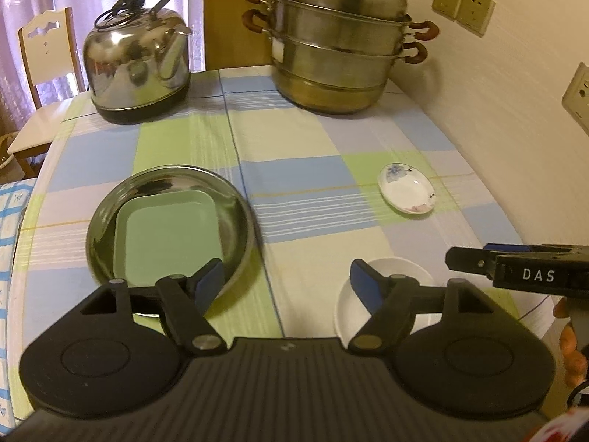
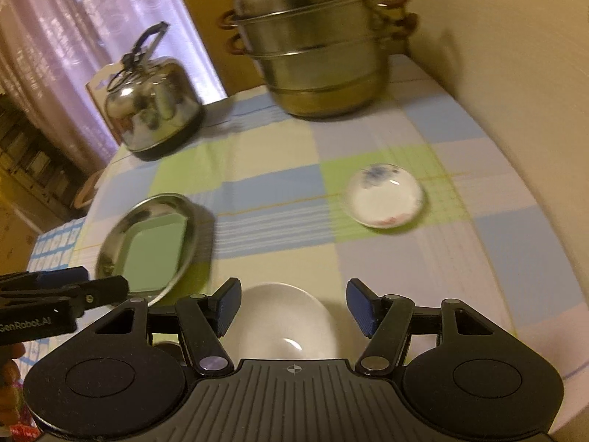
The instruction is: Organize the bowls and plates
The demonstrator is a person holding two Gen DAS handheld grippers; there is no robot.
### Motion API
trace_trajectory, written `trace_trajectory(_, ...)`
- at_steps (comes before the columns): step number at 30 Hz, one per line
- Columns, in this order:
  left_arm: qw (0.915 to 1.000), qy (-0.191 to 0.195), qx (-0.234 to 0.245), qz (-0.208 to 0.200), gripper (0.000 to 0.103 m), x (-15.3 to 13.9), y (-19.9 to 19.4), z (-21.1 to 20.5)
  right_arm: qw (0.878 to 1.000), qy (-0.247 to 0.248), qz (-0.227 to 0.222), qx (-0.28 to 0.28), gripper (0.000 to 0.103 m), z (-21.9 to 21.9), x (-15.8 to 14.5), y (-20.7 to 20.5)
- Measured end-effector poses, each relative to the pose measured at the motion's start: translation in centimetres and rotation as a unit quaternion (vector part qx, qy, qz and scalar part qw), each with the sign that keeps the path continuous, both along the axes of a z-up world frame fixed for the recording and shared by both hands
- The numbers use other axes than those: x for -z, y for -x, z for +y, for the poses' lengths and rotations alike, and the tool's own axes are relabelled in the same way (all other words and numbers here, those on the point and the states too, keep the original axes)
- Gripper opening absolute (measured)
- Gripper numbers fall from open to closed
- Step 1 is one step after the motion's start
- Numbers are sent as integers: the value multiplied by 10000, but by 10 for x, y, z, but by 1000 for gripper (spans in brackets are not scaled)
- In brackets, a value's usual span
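A round steel plate lies at the left of the checked tablecloth, with a green square plate inside it. My left gripper hovers open over the cloth; its left finger overlaps the steel plate's near rim and nothing is between its jaws. A plain white bowl sits near the table's front edge. My right gripper is open above that bowl, pads clear of it. A small floral dish lies alone further right.
A steel kettle stands at the back left and a stacked steamer pot at the back right. A wall with sockets runs along the right side. A chair stands beyond the left edge.
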State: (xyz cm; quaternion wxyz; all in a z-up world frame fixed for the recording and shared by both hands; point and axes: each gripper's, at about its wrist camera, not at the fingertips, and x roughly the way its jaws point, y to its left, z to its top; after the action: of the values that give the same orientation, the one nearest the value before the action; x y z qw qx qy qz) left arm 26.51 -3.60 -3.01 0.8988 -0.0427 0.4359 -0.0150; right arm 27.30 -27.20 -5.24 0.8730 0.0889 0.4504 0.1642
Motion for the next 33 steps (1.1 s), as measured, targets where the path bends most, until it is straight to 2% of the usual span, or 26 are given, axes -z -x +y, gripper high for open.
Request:
trace_trajectory(5,9999,-128,31,-20,75,1,-2,-16,9998,18,77,186,64,-24,4,3)
trace_trajectory(9,9998,-160,30,-77,87,0,-2,-26,9996,40,123,264,64,-38,7,3)
trace_trajectory(21,9998,-181,4,-39,87,2,-13,-58,9992,86,206,339,64,-68,17,-9)
trace_trajectory(25,9996,-284,5,-19,87,4,-18,-68,9992,55,216,319,64,-75,20,-19)
trace_trajectory(33,9997,-217,95,-2,87,8,-37,-84,9992,62,271,302,64,-87,31,-41)
